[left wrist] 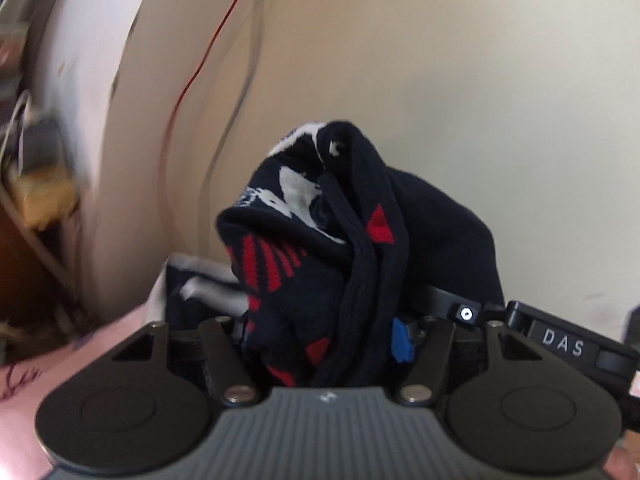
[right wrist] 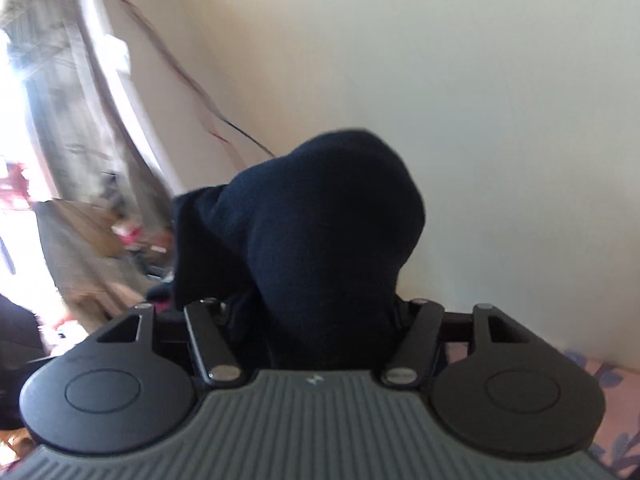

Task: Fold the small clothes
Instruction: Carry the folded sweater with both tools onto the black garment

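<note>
A dark navy sock with red and white pattern (left wrist: 332,240) bunches up over my left gripper (left wrist: 328,332), which is shut on it; the cloth hides the fingertips. A strip of blue tape (left wrist: 401,340) shows on one finger. In the right wrist view a plain dark navy sock part (right wrist: 320,232) drapes over my right gripper (right wrist: 316,320), which is shut on it; its fingers are hidden too. Both grippers are raised and point toward a cream wall. The other gripper's black body marked DAS (left wrist: 560,346) shows at the right in the left wrist view.
A cream wall (left wrist: 460,80) fills the background, with a red wire (left wrist: 200,68) running down it. A pink patterned bed sheet (left wrist: 24,396) lies below, also in the right wrist view (right wrist: 616,384). Blurred clutter and a shelf (left wrist: 36,184) stand at left.
</note>
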Tool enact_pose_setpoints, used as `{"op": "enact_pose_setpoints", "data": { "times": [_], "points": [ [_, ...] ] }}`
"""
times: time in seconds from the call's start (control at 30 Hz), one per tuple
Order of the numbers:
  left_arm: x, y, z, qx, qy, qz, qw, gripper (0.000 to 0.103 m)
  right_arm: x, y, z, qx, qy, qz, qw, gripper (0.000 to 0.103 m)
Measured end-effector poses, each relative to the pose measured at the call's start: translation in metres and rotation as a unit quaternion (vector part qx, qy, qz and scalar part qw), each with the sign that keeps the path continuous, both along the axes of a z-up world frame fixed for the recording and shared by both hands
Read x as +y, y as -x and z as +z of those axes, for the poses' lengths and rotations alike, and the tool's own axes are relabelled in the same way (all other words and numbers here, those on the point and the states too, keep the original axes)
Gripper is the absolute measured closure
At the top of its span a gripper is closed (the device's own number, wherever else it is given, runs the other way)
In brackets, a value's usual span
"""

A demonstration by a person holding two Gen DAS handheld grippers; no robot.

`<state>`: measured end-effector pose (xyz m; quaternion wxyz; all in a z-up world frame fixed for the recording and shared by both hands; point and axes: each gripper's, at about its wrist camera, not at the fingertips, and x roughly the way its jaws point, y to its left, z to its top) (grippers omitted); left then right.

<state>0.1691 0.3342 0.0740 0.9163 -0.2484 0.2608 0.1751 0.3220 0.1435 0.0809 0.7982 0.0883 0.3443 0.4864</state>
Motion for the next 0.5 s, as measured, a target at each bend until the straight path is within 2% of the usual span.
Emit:
{"op": "enact_pose_setpoints", "data": {
  "times": [0.03, 0.07, 0.13, 0.17, 0.33, 0.43, 0.5],
  "points": [
    [0.006, -0.012, -0.018, 0.038, 0.010, 0.018, 0.9991, 0.048, 0.011, -0.007, -0.022, 0.018, 0.036, -0.013, 0.999, 0.036],
    [0.009, -0.015, -0.030, 0.041, 0.022, 0.023, 0.9986, 0.043, 0.015, -0.009, -0.039, 0.023, 0.055, -0.022, 0.998, 0.035],
    [0.007, -0.006, -0.029, 0.021, 0.022, 0.022, 0.9993, 0.042, -0.001, -0.008, -0.049, 0.038, 0.001, -0.011, 0.999, 0.034],
    [0.002, 0.002, -0.024, 0.013, 0.011, 0.019, 0.9997, 0.043, -0.009, -0.006, -0.045, 0.037, -0.007, -0.013, 0.999, 0.034],
    [-0.036, 0.062, 0.010, -0.041, -0.031, 0.028, 0.9983, 0.044, -0.086, 0.034, -0.008, -0.044, -0.031, -0.026, 0.998, 0.034],
    [-0.085, 0.094, 0.014, -0.049, -0.058, -0.011, 0.9971, 0.041, -0.147, 0.077, -0.005, -0.069, -0.010, -0.029, 0.997, 0.034],
    [-0.126, 0.111, 0.008, -0.036, -0.078, -0.050, 0.9951, 0.041, -0.189, 0.106, -0.011, -0.070, 0.007, -0.035, 0.997, 0.034]
  ]
}}
